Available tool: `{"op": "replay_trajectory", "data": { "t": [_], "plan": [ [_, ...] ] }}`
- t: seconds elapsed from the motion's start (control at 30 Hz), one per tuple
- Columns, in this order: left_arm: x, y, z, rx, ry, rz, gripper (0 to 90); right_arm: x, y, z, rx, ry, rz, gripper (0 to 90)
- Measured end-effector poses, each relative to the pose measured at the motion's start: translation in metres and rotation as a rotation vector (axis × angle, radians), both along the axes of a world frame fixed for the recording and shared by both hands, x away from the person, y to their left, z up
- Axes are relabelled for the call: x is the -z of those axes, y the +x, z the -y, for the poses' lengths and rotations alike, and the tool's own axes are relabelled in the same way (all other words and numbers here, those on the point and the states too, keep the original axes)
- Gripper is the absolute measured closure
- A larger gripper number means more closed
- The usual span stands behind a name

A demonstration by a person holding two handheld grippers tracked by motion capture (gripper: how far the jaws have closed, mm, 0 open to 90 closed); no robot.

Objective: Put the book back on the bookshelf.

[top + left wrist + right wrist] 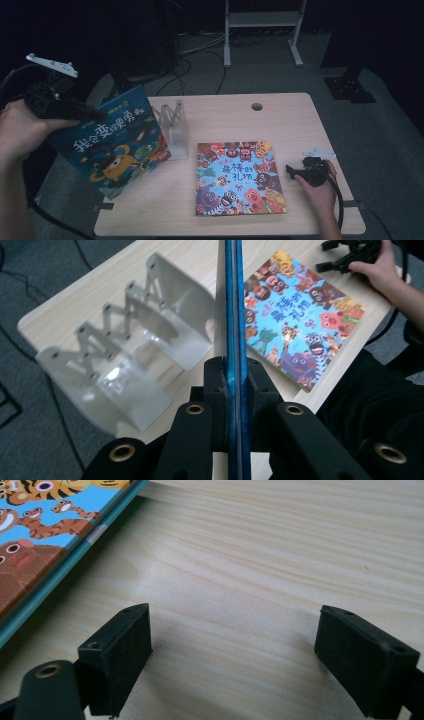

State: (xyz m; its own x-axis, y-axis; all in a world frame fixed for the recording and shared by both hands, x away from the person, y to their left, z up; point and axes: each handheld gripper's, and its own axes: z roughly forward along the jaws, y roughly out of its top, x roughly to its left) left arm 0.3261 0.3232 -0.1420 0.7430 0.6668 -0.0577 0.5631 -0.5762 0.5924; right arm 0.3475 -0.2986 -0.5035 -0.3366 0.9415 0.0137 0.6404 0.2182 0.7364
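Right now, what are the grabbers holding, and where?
The left gripper pinches the blue book by its edge. The right gripper is open, holding nothing.

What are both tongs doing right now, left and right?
Left tongs: shut on the blue book, held above the table.
Right tongs: open, empty, beside the animal book.

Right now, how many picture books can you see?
2. The blue book is held up by the left gripper over the table's left edge; the animal-covered book lies flat mid-table, beside the open right gripper.
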Motion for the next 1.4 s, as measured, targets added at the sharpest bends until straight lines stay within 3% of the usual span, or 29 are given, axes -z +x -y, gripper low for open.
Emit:
{"op": "replay_trajectory", "data": {
  "t": [0.27, 0.53, 0.73, 1.2, 1.4],
  "plan": [
    [0.005, -0.003, -0.022, -0.065, 0.01, -0.014, 82.5, 0.0, 0.0, 0.0, 0.005, 0.0, 0.0, 14.1],
    [0.017, 0.004, -0.038, -0.149, 0.057, -0.04, 82.4, 0.0, 0.0, 0.0, 0.005, 0.0, 0.0, 14.1],
    [0.026, 0.011, -0.049, -0.195, 0.038, -0.055, 82.5, 0.0, 0.0, 0.0, 0.006, 0.001, 0.0, 14.3],
    [0.052, 0.042, -0.042, -0.345, 0.068, -0.043, 82.4, 0.0, 0.0, 0.0, 0.007, 0.001, 0.0, 14.4],
    [0.059, 0.058, -0.04, -0.39, 0.049, -0.038, 82.5, 0.0, 0.0, 0.0, 0.007, 0.001, 0.0, 14.4]
  ]
}}
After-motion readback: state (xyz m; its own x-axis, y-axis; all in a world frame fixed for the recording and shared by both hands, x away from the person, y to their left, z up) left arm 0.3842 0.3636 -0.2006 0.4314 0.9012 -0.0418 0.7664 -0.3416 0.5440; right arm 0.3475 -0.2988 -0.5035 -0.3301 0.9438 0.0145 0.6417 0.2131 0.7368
